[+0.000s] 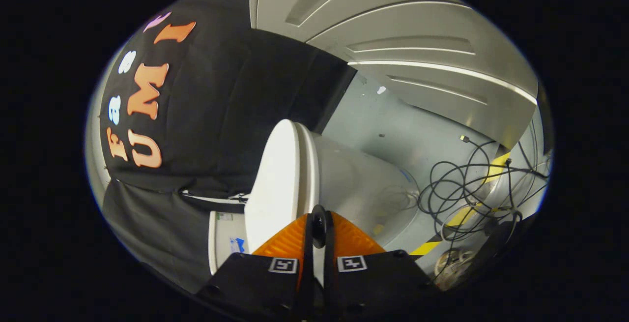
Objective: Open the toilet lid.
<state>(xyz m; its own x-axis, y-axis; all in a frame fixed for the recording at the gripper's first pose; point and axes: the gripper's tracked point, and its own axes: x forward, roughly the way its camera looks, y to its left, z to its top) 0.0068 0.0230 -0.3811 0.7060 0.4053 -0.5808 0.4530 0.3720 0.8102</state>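
Toilet lid (275,179) is clamped edge-on between the claw's (318,223) 2 orange fingers (287,241), which are drawn nearly together on its rim. Behind it sits the white bowl (358,184); black cables (467,184) tangle on the floor (393,125) beyond.

Grey floor (408,130) carries the white toilet (354,184) and tangled black cables (467,179).
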